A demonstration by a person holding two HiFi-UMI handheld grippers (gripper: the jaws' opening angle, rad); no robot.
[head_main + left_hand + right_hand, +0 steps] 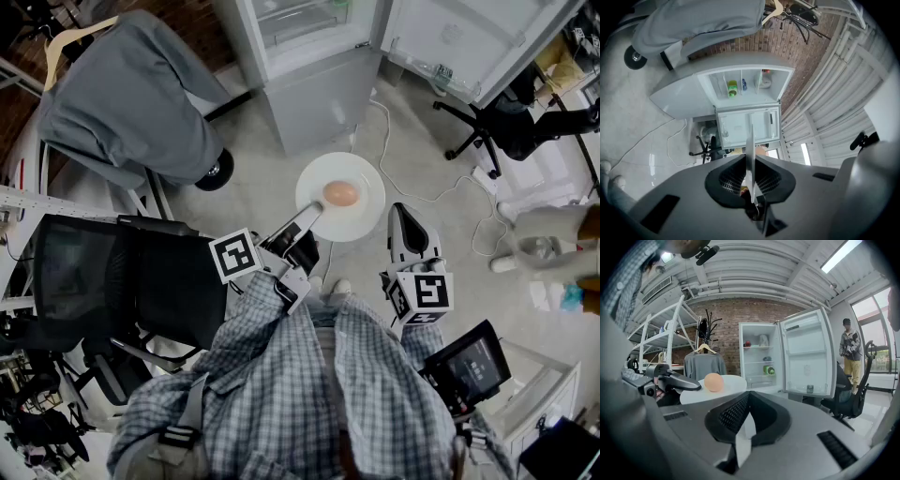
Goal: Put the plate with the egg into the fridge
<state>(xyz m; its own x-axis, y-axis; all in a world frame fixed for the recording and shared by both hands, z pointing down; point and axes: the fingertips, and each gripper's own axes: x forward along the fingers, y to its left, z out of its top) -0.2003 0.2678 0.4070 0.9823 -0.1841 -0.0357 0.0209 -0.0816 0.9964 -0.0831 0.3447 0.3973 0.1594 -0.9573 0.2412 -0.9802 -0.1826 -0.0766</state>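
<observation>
Your left claw (313, 215) reaches forward, pinching the plate (362, 212) by its near rim, egg (341, 194) on top | your right claw (401, 216) pressed together, empty, just beside the plate

Plate (364, 214): smooth white, slight gloss. Egg (341, 193): matt tan shell. Fridge (314, 98): smooth white-grey panel. Brick wall (724, 315): rough. Floor (248, 202): pale, polished. Shirt (309, 394): checked cloth
</observation>
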